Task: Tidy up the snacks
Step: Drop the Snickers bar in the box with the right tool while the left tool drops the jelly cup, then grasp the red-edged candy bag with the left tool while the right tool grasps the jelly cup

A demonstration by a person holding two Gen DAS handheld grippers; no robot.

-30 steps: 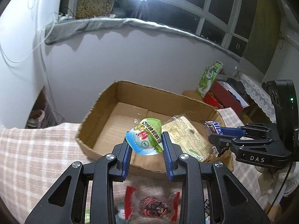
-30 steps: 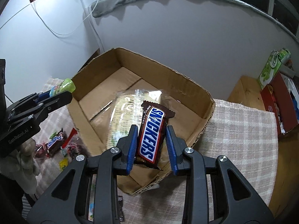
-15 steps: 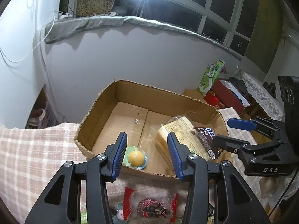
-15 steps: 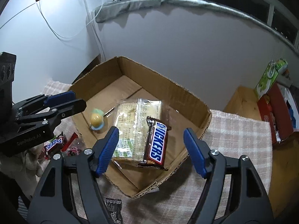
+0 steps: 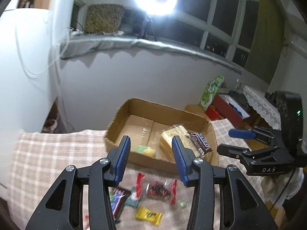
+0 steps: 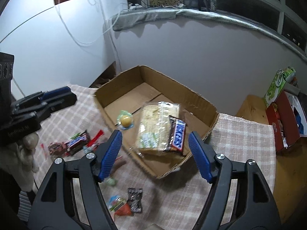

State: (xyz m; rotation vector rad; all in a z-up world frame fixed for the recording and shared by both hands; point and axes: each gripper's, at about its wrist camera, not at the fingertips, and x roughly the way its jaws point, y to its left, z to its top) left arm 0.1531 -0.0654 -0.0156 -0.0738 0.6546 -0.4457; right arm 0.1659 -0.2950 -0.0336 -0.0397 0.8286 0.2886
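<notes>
Both the left tongs (image 5: 150,158) and right tongs (image 6: 156,154) gape wide, holding nothing, near the cardboard box (image 6: 191,97) containing crackers (image 6: 157,128), chocolate bar (image 6: 178,135) and jelly cup (image 6: 125,121).

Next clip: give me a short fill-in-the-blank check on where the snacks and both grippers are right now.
1. The Snickers bar lies inside the cardboard ____.
2. Both the left gripper and the right gripper have their jaws ____.
3. The Snickers bar leans on the packet of ____, beside the jelly cup.
4. The yellow candy lies outside the cardboard box, on the checked ____.

Missing words: box; open; crackers; cloth
</notes>
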